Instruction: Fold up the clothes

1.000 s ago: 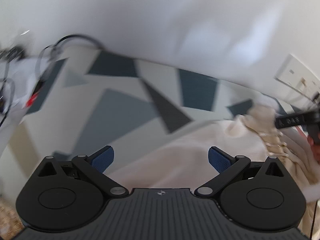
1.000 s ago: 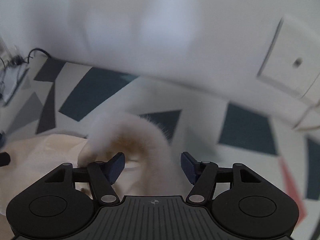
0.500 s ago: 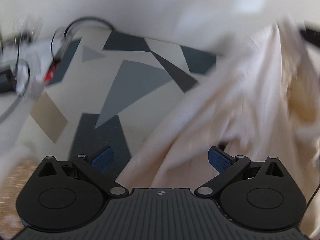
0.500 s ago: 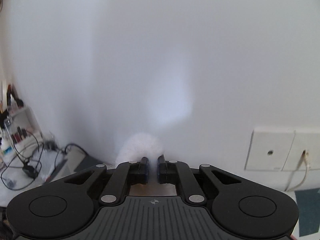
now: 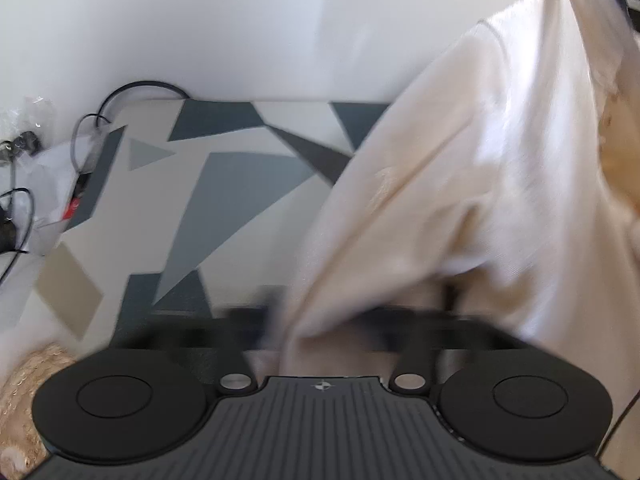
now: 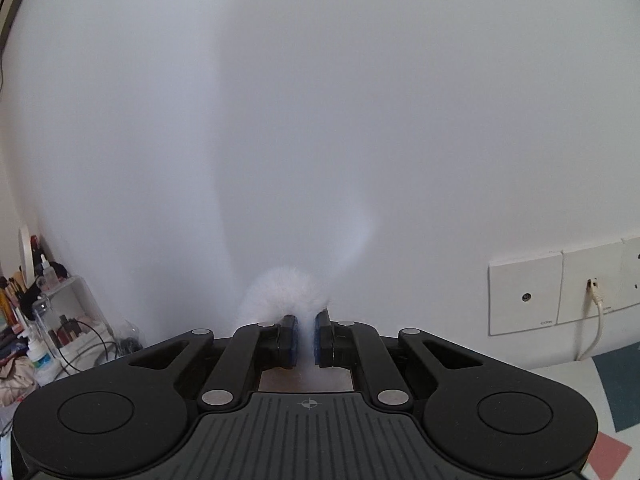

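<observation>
Right tongs (image 6: 306, 340) level, aimed forward, pads clamped on a tuft of white fleece (image 6: 286, 290). Left tongs (image 5: 320, 332) motion-blurred, finger state unreadable, cloth across them.

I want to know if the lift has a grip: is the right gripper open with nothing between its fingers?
No: the right gripper has its two pads closed on a fluffy white fold of the garment.

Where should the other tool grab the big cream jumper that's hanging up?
Probably the loose bottom edge of the jumper, coming from below. The right tool pinches its fluffy trim up top, so the cloth hangs and the low hem swings free.
</observation>
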A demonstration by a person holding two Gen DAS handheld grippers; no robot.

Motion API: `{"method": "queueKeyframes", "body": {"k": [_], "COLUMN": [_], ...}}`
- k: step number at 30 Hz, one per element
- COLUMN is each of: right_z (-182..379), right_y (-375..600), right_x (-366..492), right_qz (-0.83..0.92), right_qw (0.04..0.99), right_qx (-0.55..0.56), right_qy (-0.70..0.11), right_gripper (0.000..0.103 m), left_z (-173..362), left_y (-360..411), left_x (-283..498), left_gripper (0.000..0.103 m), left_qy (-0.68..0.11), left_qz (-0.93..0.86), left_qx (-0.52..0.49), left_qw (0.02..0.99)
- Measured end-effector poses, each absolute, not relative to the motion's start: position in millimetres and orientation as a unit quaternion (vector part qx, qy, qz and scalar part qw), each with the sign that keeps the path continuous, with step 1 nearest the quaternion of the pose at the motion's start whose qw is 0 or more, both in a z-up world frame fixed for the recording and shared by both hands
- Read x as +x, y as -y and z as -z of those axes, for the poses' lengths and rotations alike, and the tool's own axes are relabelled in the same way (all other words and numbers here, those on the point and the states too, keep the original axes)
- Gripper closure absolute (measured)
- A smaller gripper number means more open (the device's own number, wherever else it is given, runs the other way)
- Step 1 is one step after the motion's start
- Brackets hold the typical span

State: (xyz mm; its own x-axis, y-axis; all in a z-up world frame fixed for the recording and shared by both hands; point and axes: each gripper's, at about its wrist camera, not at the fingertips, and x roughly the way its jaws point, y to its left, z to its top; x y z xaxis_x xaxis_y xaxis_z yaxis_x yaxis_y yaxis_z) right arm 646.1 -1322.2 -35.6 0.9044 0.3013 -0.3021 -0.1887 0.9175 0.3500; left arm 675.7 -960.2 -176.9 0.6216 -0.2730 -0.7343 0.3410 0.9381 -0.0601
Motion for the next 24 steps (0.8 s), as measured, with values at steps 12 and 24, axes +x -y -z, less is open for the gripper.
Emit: {"method": "queueKeyframes", "body": {"k": [12, 24], "right_z": [47, 116], "right_y": [1294, 1265], "right_x": [671, 791], "right_qz": [-0.153, -0.109], "right_qw": [0.964, 0.943], "right_qx": [0.127, 0.084], "right_qy": [-0.178, -0.302], "right_gripper": [0.097, 0.096], "left_z": [127, 141], "left_y": [904, 904], "left_x": [672, 673], "left_gripper": [0.09, 0.03], "left_qy": [-0.348, -0.407], "left_qz": [0.056, 0.03], "left_qx": [0.038, 0.088], "left_qw": [0.935, 0.909]}}
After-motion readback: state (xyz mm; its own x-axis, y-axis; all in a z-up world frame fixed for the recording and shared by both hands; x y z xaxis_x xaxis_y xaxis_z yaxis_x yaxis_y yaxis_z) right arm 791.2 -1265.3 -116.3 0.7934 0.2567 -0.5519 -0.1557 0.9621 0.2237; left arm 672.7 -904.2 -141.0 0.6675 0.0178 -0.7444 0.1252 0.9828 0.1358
